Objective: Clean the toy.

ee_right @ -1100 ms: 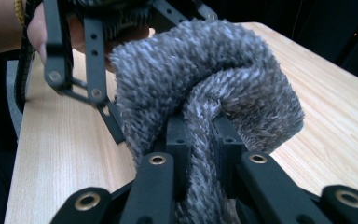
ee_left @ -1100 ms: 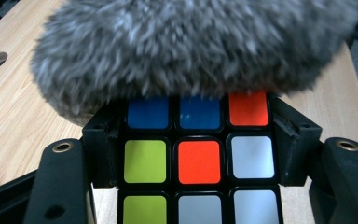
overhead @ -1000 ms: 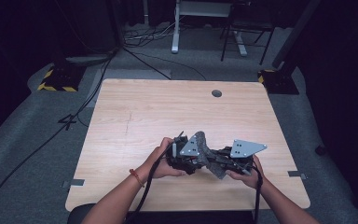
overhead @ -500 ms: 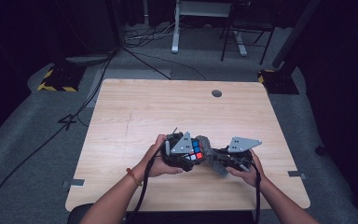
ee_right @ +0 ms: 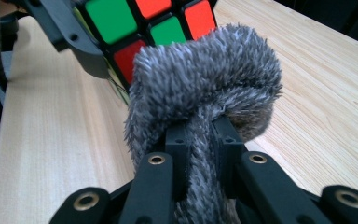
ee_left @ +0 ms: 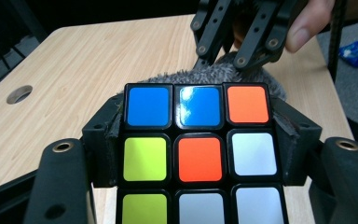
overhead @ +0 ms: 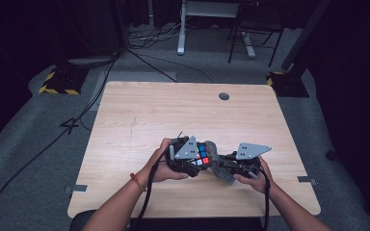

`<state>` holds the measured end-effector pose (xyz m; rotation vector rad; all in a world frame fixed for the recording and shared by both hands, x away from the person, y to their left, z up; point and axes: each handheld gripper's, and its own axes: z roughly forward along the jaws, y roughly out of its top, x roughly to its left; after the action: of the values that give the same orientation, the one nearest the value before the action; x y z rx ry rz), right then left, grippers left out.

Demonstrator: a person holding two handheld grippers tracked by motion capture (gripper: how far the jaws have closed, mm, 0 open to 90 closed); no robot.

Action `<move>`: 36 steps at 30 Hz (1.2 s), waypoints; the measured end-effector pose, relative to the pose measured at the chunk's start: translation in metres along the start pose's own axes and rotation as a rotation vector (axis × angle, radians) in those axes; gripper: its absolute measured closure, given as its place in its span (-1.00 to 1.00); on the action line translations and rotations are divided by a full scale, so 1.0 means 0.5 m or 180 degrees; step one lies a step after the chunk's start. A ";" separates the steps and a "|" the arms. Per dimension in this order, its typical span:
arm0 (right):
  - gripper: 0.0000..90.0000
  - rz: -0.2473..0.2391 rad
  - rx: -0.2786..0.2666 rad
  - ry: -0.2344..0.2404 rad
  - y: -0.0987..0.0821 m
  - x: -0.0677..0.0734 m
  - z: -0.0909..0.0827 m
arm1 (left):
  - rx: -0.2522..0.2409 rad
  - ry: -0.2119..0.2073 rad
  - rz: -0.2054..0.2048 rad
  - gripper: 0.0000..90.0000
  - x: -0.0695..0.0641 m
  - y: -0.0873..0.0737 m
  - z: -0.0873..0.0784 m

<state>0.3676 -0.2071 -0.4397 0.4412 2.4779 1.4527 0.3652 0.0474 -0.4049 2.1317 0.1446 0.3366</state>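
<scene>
Now, left gripper (ee_left: 200, 186): clamped on the puzzle cube (ee_left: 200, 149), held above the tabletop (overhead: 139, 120) near its front edge.
Right gripper (ee_right: 200, 140): pinched tight on a grey fuzzy cloth (ee_right: 205, 79).
Cloth and cube: cloth pressed against the cube's side.
Both grippers: close together, facing each other.

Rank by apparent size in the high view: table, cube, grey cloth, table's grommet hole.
1. Table
2. Cube and grey cloth: both partly hidden by the grippers, too close to rank
3. Grommet hole
</scene>
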 end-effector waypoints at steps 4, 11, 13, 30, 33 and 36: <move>0.79 0.0249 -0.0166 0.0224 -0.007 -0.010 -0.001 | -0.0033 -0.0025 -0.0008 -0.26 0.001 -0.001 -0.002; 0.79 0.0080 -0.0350 0.0259 0.017 0.002 -0.023 | 0.0241 0.0015 0.0145 -0.26 -0.010 -0.003 0.022; 0.79 -0.0026 -0.0302 0.0200 0.022 0.011 -0.025 | 0.0288 0.0001 0.0135 -0.26 -0.011 -0.002 0.026; 0.79 -0.0300 -0.0197 0.0122 0.044 0.030 -0.012 | 0.0562 -0.0016 0.0181 -0.26 -0.013 -0.012 0.057; 0.79 -0.0168 -0.0131 -0.0024 0.030 0.011 -0.021 | 0.0434 0.0010 0.0106 -0.26 -0.004 -0.012 0.043; 0.79 -0.0071 -0.0054 -0.0125 0.017 -0.008 -0.025 | 0.0358 0.0063 0.0102 -0.26 -0.001 -0.010 0.028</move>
<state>0.3681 -0.2146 -0.4262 0.4330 2.4306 1.4417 0.3692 0.0386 -0.4163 2.2443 0.1441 0.3761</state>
